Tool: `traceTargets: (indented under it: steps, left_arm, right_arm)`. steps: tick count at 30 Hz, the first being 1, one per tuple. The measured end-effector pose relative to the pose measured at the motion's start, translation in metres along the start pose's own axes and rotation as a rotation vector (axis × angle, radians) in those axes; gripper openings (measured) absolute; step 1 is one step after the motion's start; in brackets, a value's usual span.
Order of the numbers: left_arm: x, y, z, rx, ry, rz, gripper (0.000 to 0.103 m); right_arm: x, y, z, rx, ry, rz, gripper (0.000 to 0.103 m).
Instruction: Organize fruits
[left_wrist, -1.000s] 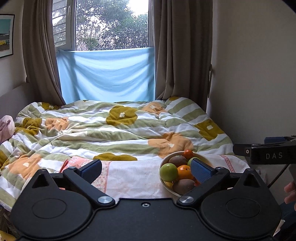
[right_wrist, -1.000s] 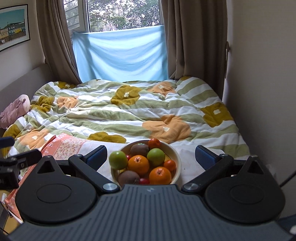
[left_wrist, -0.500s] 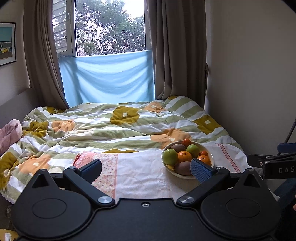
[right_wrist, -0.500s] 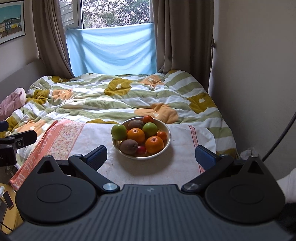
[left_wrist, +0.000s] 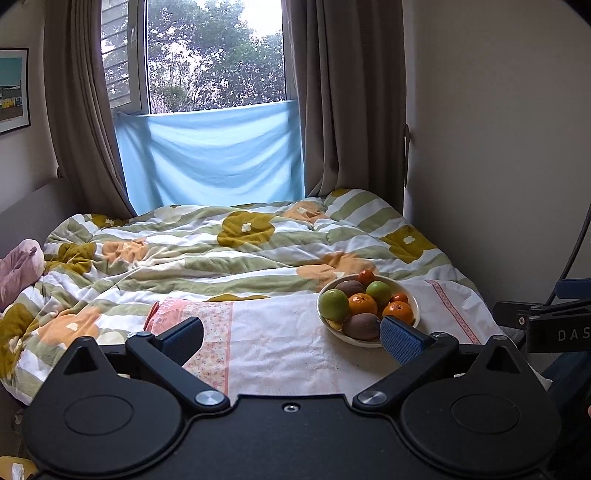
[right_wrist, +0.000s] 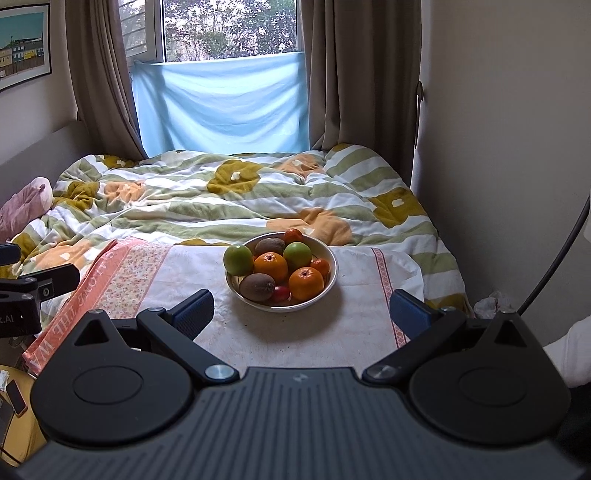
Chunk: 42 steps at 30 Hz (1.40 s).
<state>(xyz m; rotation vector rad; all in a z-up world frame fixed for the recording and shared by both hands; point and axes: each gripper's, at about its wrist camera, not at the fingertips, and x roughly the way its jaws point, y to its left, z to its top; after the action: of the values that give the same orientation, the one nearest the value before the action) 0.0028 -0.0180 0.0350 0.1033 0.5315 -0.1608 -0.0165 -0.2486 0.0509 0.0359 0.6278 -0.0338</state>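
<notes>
bowl (right_wrist: 330, 258): 1 | green apples (right_wrist: 238, 259): 2 | kiwis (right_wrist: 257, 287): 2 | oranges (right_wrist: 306, 283): 2

Glossy, smooth bowl (right_wrist: 332, 271) on a soft matt cloth (right_wrist: 351, 314) — fuzzy brown kiwis (right_wrist: 256, 287), shiny apples (right_wrist: 238, 259), dimpled oranges (right_wrist: 306, 283)

- Bowl (right_wrist: 330, 275): cream, holding two green apples (right_wrist: 238, 259), orange tangerines (right_wrist: 306, 283) and brown kiwis (right_wrist: 257, 287).
- Cloth (right_wrist: 177, 273) under the bowl: white, with a pink floral band and a coral lettered edge.
- Duvet (right_wrist: 236, 199): white and sage-green stripes, mustard and peach flowers.
- Sheet (right_wrist: 221, 107) over the window: light blue.
- Curtains (right_wrist: 354, 70): grey-brown.
- Tool pads (right_wrist: 410, 312): blue on black.
</notes>
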Motion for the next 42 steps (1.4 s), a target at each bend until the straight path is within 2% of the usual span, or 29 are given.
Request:
traceTargets:
  steps: [42]
  left_arm:
    - [0.011, -0.001, -0.001, -0.019, 0.009, 0.007, 0.103]
  right_arm:
    - [0.013, -0.003, 0.005, 0.013, 0.028, -0.016, 0.103]
